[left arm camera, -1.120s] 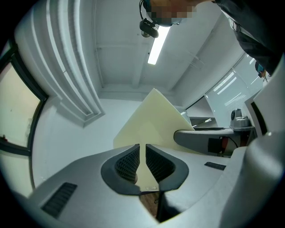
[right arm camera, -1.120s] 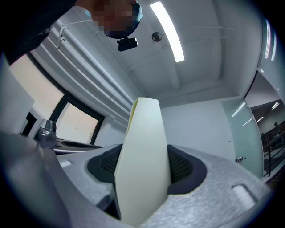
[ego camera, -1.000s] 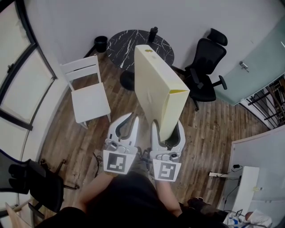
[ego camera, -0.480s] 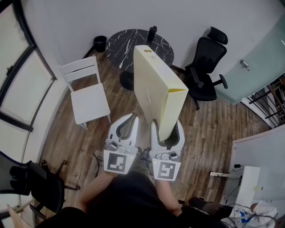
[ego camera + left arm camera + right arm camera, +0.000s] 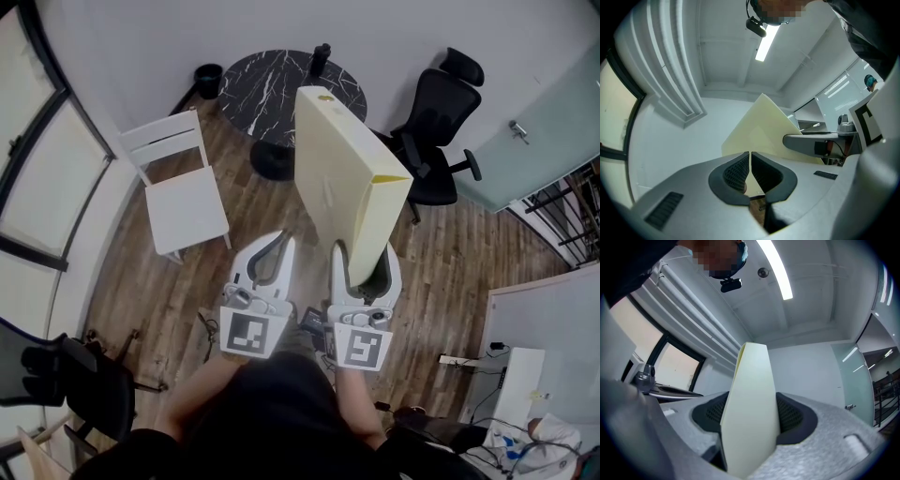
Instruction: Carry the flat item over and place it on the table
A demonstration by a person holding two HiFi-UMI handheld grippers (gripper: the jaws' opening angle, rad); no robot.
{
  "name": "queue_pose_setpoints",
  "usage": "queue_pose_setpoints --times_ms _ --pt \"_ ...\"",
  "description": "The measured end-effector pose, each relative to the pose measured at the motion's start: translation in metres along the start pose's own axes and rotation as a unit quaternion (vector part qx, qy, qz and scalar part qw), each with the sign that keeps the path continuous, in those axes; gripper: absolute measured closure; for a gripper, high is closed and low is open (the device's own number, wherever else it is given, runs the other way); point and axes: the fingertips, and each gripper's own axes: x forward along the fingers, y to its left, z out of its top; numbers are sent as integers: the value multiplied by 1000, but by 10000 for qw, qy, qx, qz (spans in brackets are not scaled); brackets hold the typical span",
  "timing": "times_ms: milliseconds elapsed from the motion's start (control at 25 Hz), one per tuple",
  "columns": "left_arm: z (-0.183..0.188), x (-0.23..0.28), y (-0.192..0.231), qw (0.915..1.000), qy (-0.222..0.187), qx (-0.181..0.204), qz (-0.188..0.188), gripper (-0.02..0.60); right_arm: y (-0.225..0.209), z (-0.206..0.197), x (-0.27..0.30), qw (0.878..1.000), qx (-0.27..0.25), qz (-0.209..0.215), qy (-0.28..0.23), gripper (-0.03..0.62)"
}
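A pale yellow flat box [image 5: 342, 178] stands on edge, its lower end clamped in my right gripper [image 5: 364, 255]. In the right gripper view the box [image 5: 752, 404] fills the gap and both dark pads press its faces. My left gripper [image 5: 279, 244] is beside it on the left, shut and empty. In the left gripper view its pads [image 5: 740, 171] meet with nothing between them, and the box [image 5: 761, 129] rises just beyond. The round black marble table [image 5: 267, 89] stands ahead by the wall, and the box's top edge overlaps its right rim in the head view.
A black bottle [image 5: 321, 58] stands on the table's far edge. A white wooden chair [image 5: 183, 197] is to the left of the path, a black office chair [image 5: 439, 117] to the right, and a black bin [image 5: 207, 77] by the wall. Wooden floor lies between me and the table.
Both grippers and the box have shifted forward toward the round table. The box stays upright in the right gripper. The left gripper stays beside it, empty.
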Motion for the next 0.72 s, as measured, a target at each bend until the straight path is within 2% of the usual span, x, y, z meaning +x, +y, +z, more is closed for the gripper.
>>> queue_pose_setpoints --times_ms 200,720 --pt "-4 20 1 10000 -2 20 -6 569 -14 -13 13 9999 17 -80 108 312" --pt "-7 101 -18 9996 45 264 -45 569 -68 -31 62 9997 226 115 -58 312"
